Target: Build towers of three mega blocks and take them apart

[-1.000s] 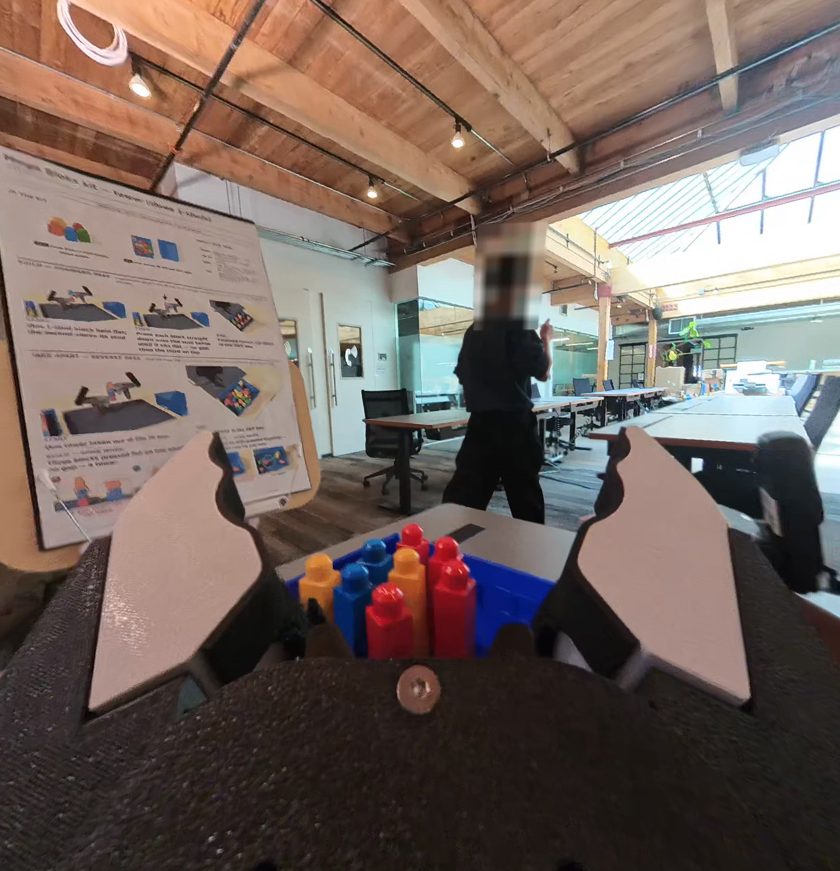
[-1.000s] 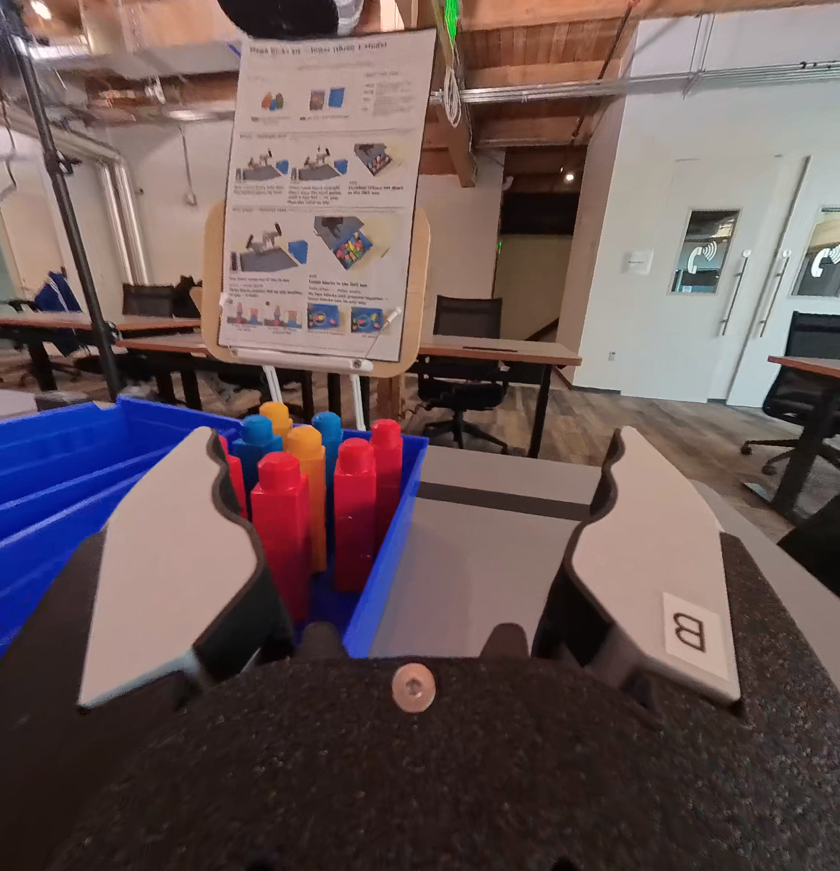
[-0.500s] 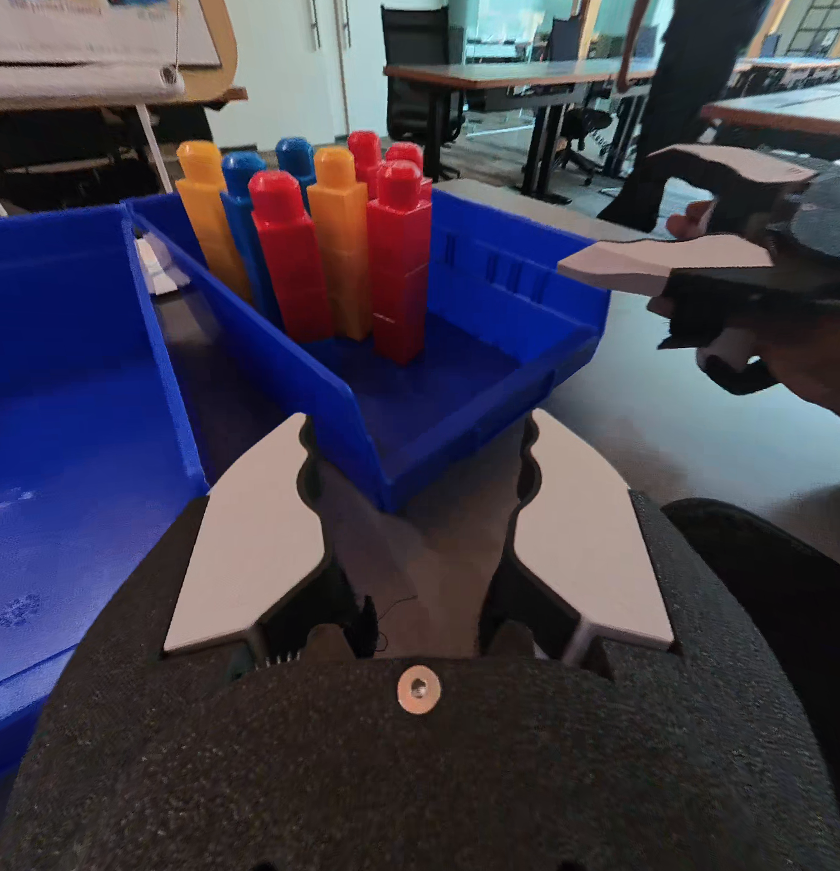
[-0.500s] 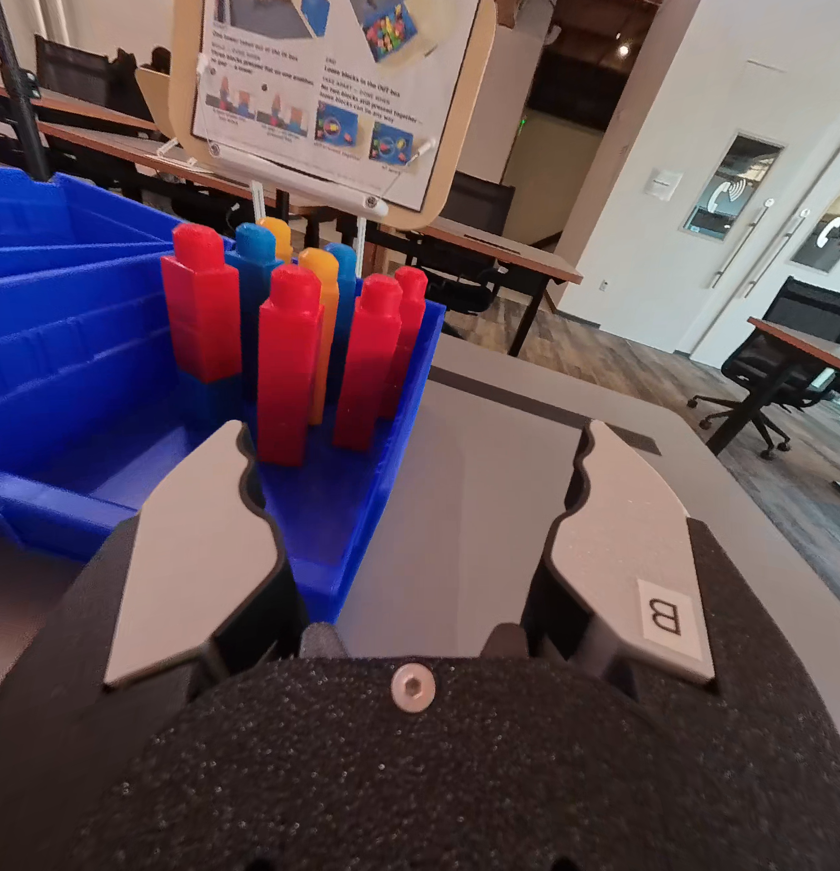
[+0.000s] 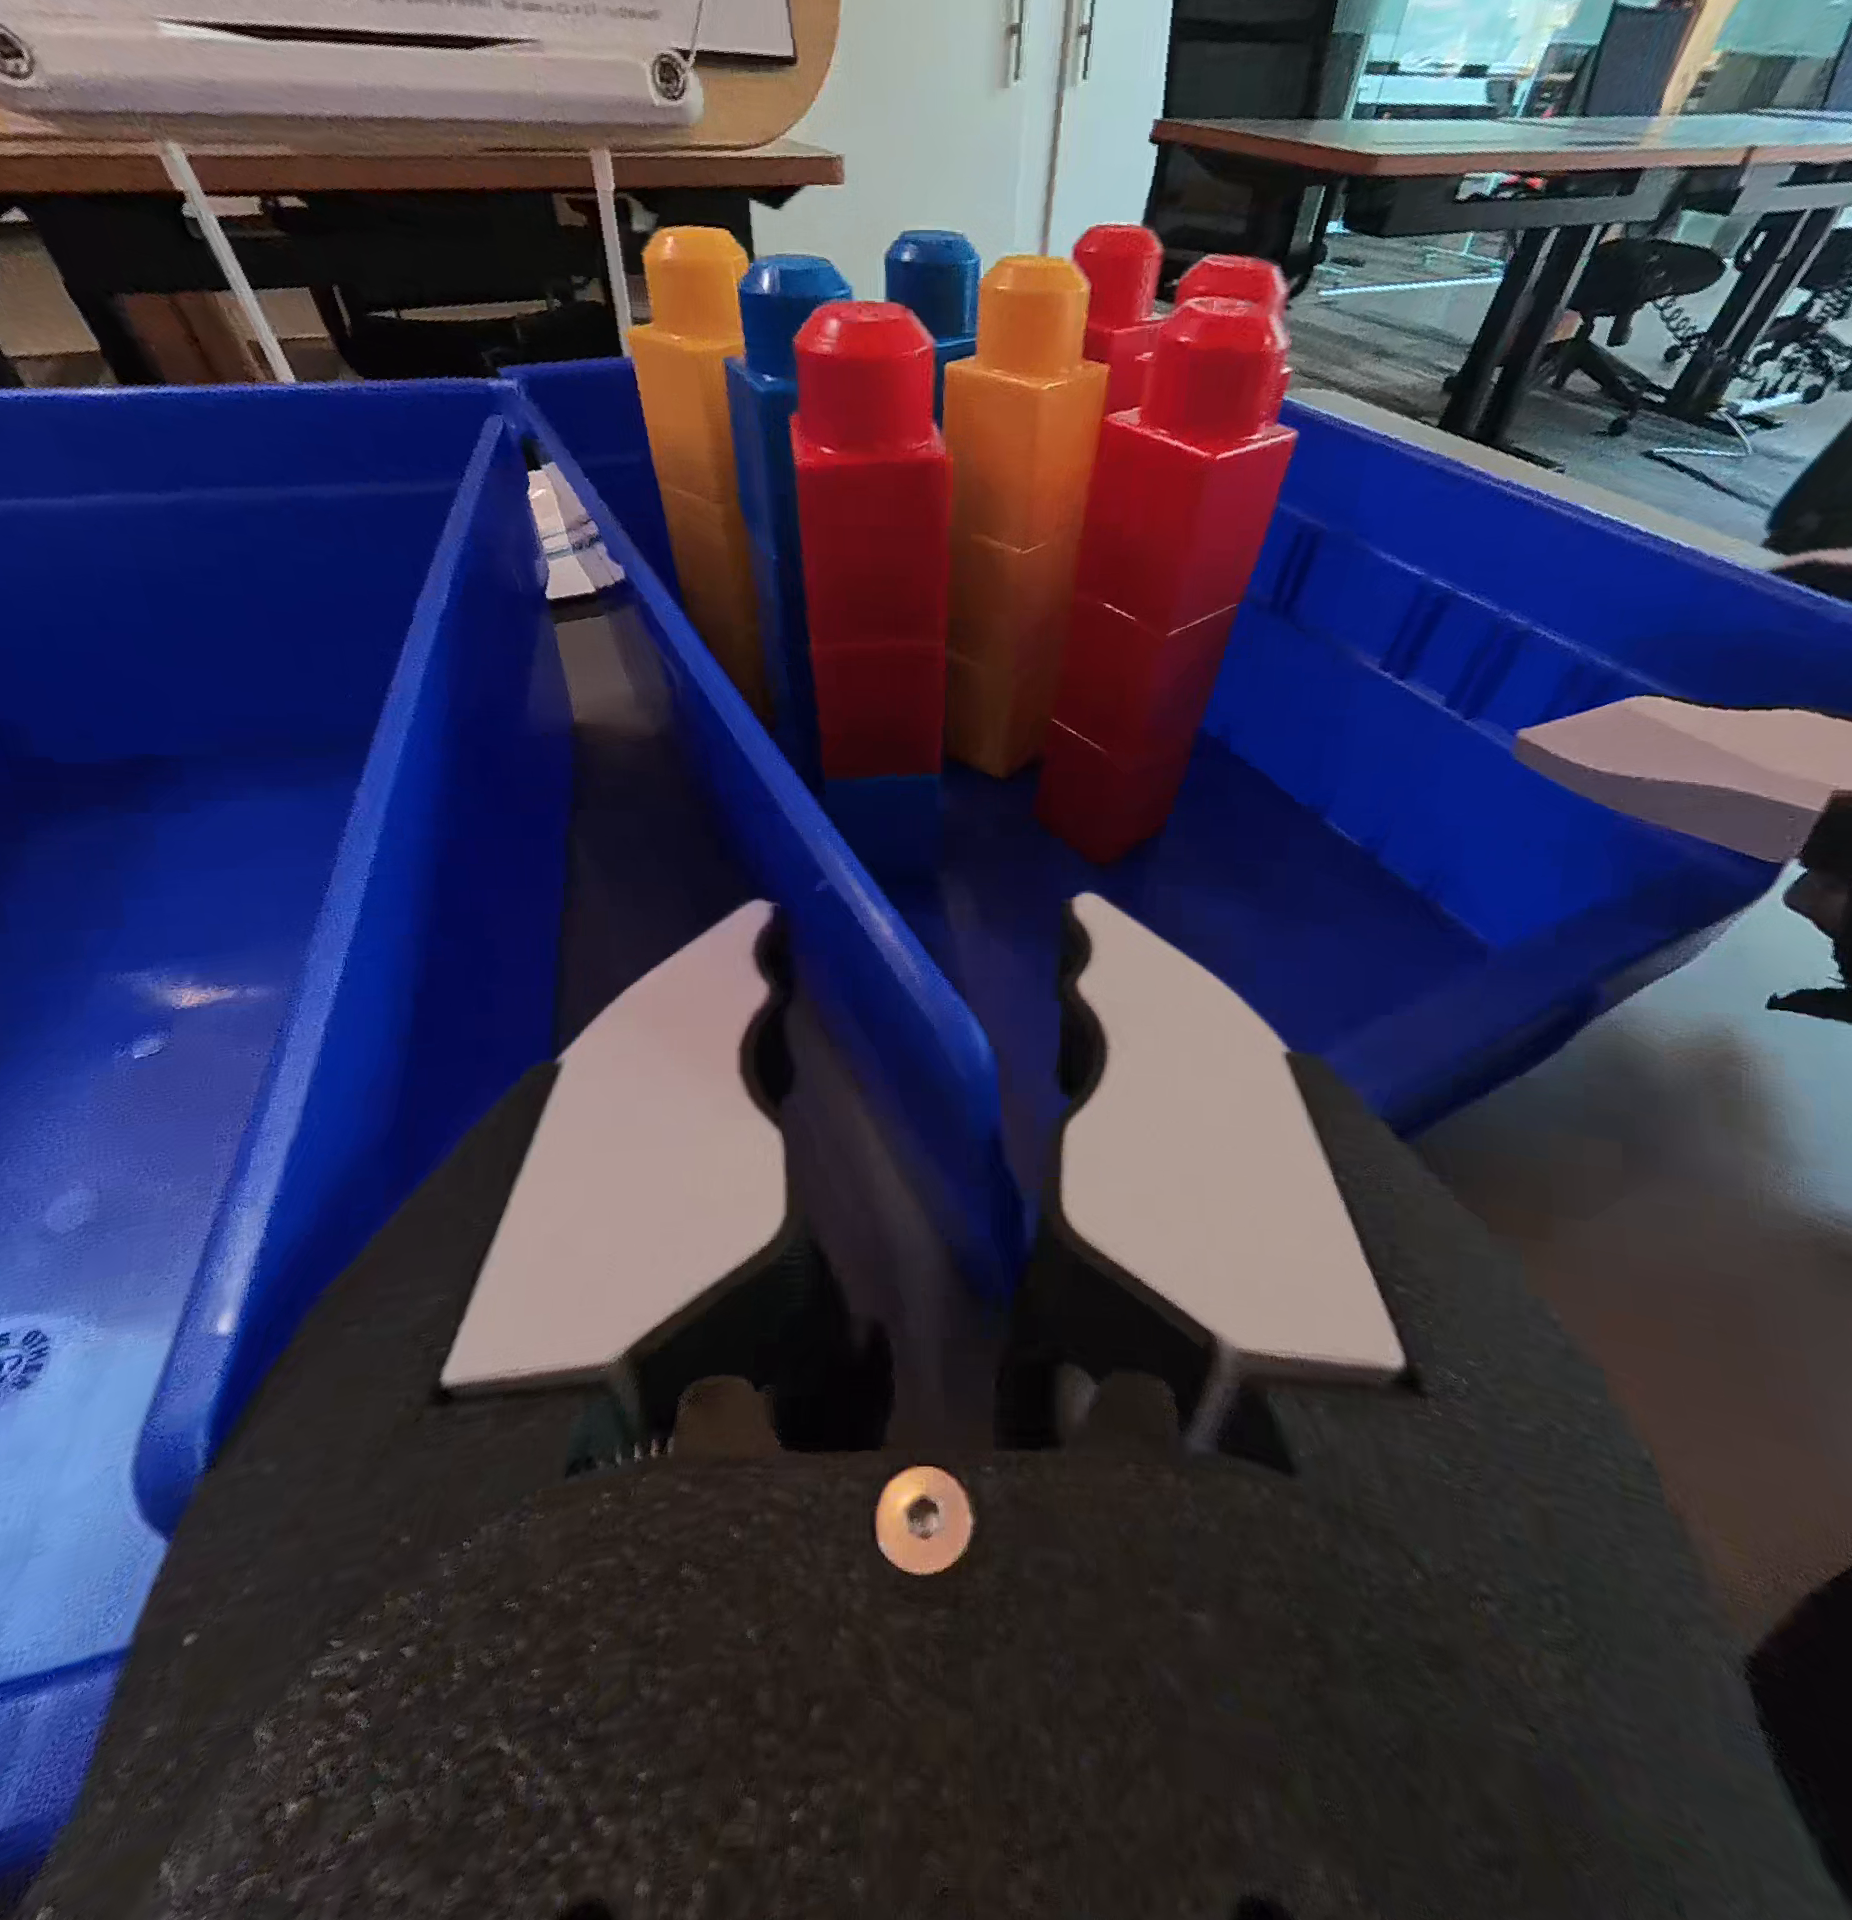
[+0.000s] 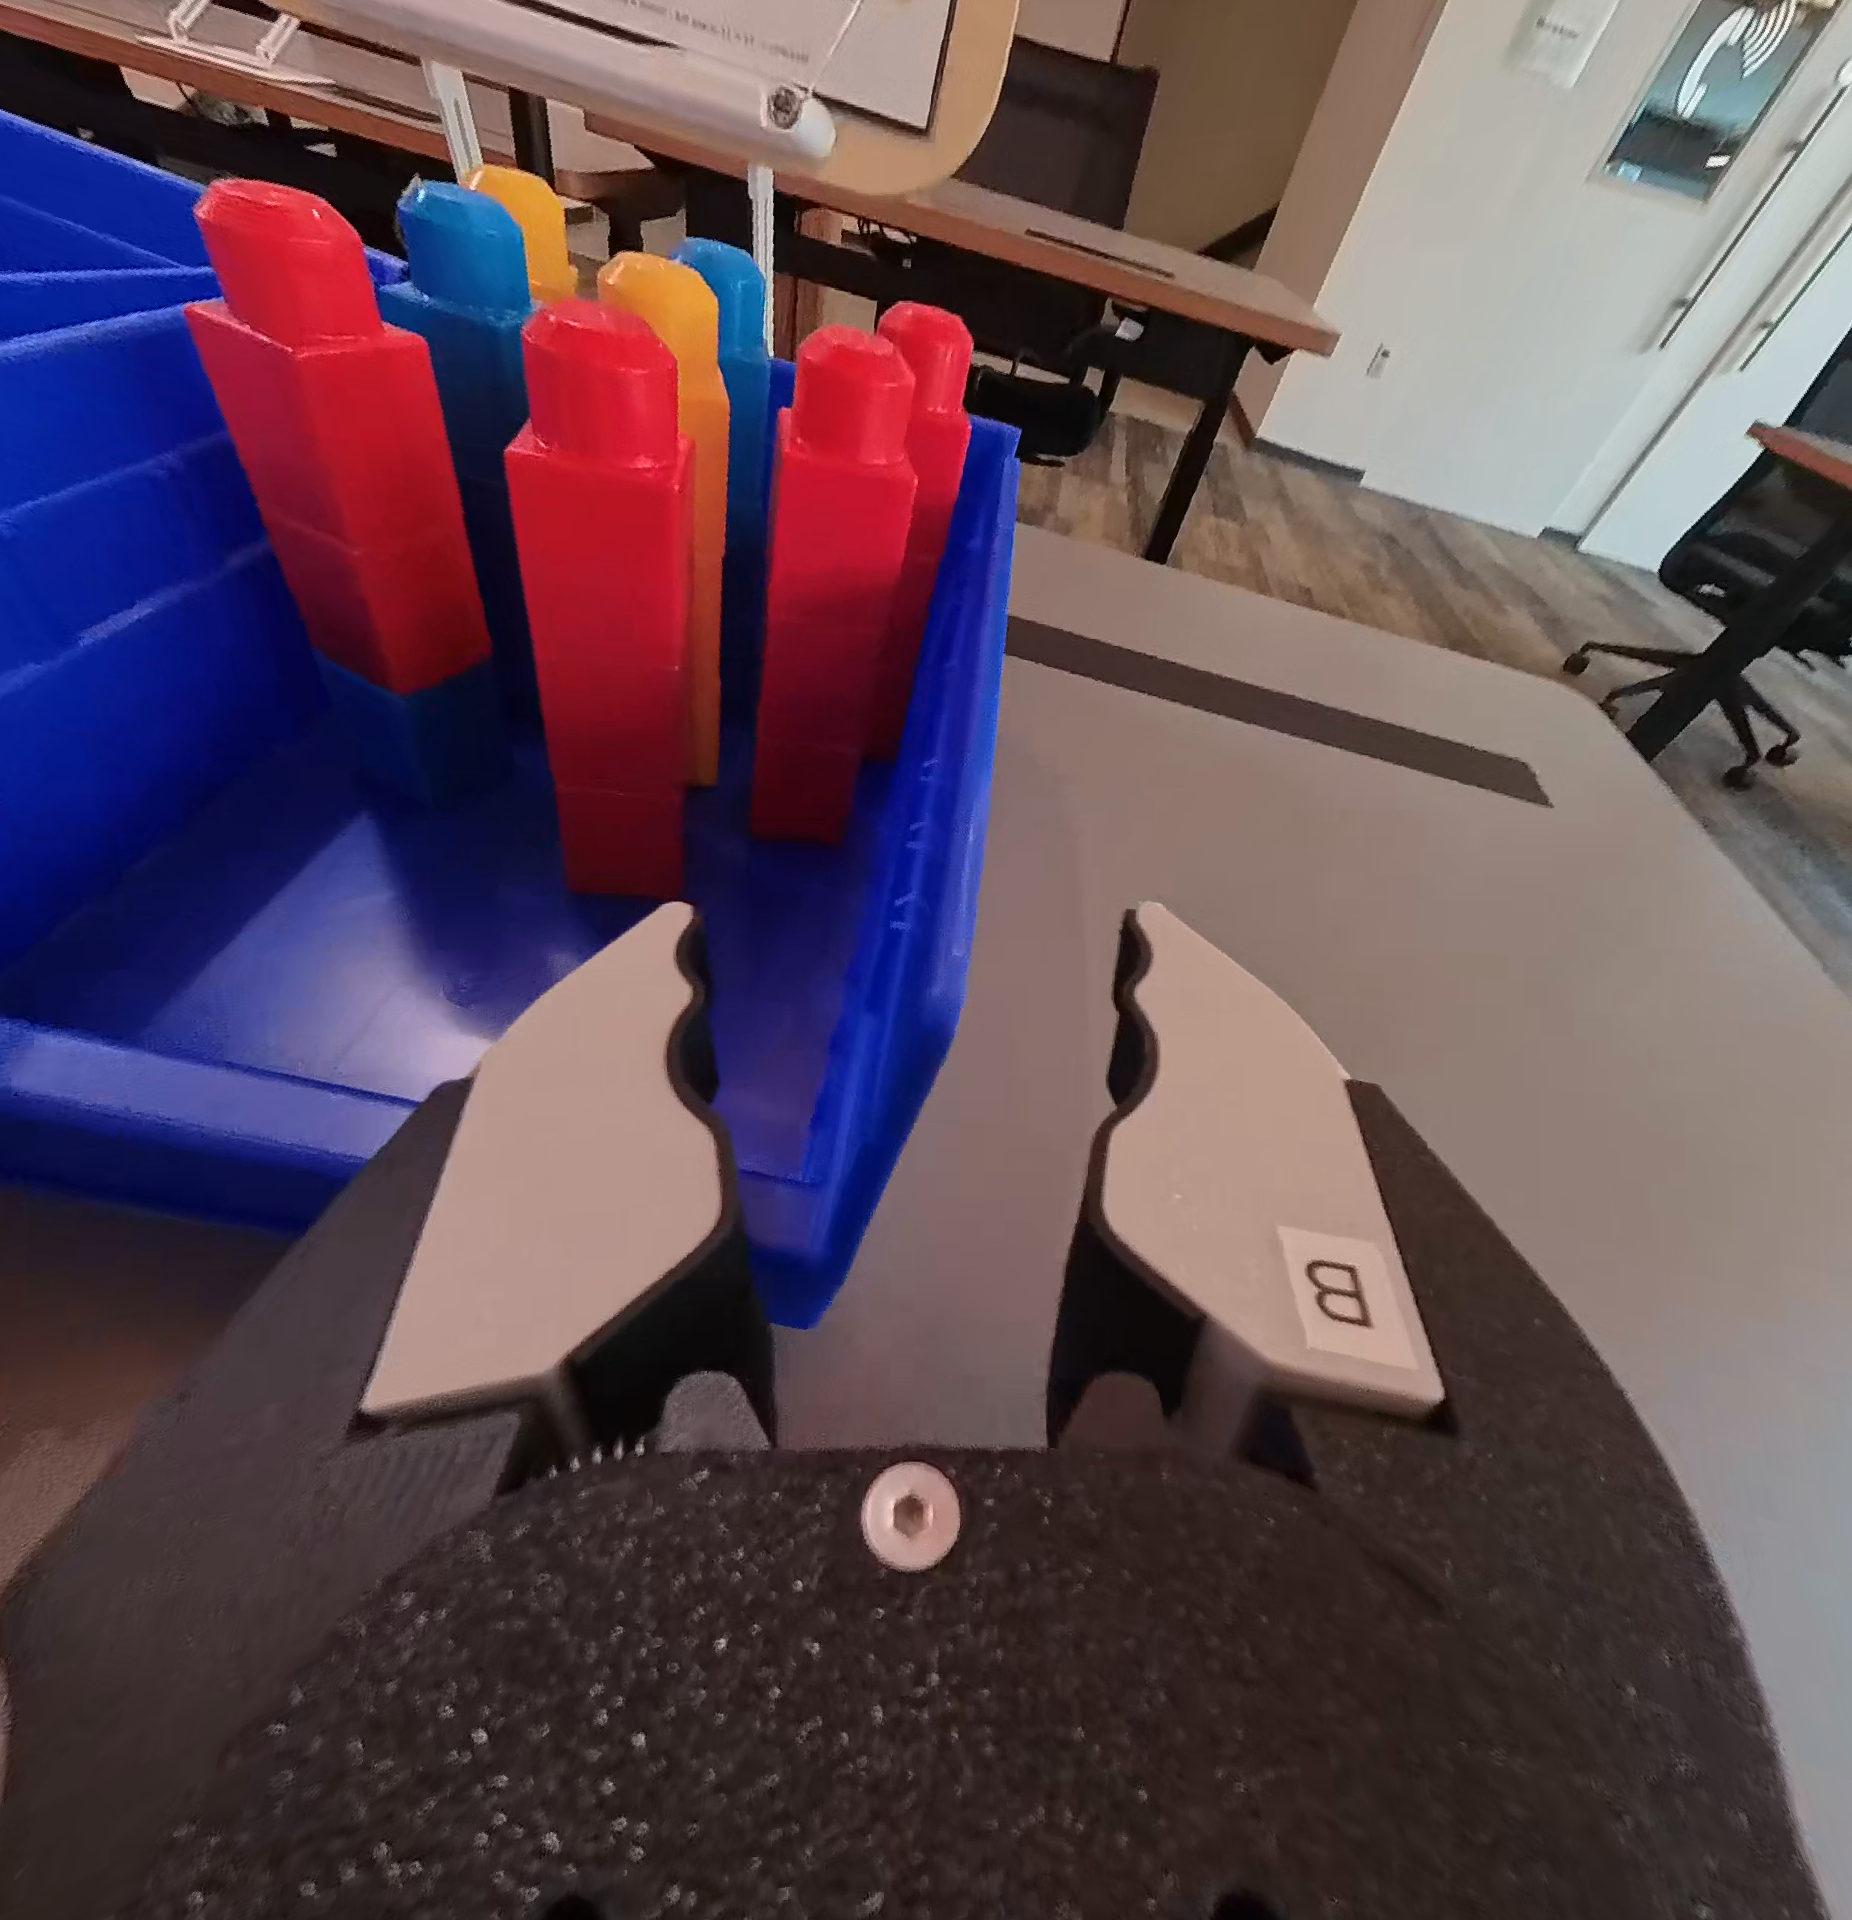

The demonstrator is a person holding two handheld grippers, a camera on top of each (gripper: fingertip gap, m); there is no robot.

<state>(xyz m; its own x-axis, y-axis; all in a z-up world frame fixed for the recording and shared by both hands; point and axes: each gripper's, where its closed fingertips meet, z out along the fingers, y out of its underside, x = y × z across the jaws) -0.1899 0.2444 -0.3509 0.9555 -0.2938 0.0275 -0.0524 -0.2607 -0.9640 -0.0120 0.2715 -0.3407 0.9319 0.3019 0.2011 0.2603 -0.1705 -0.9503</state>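
the building looks done and the taking apart has not begun — no loose block shows anywhere, and every tower stands upright in the right blue bin point(image 5: 1441, 665), crowded toward its far end. counting the towers point(image 6: 600, 623) by their top studs: four red-topped, two orange, two blue, so eight in all, though the rear ones hide behind the front row and one more could be out of sight. the near-left red-topped tower point(image 5: 875, 582) has a blue block at its base; the others look one colour throughout, each apparently three blocks high. the left blue bin point(image 5: 226, 831) beside it looks empty in the part shown. that leaves all eight towers to be pulled apart. the left tool point(image 5: 917, 920) holds nothing, its fingers moderately spread and straddling the near corner of the right bin's left wall. the right tool point(image 6: 911, 920) is likewise empty, spread a little wider, one finger over the bin's near right corner and the other over the grey bench point(image 6: 1369, 883). two bins, two tools, one instruction board point(image 6: 631, 62) behind.
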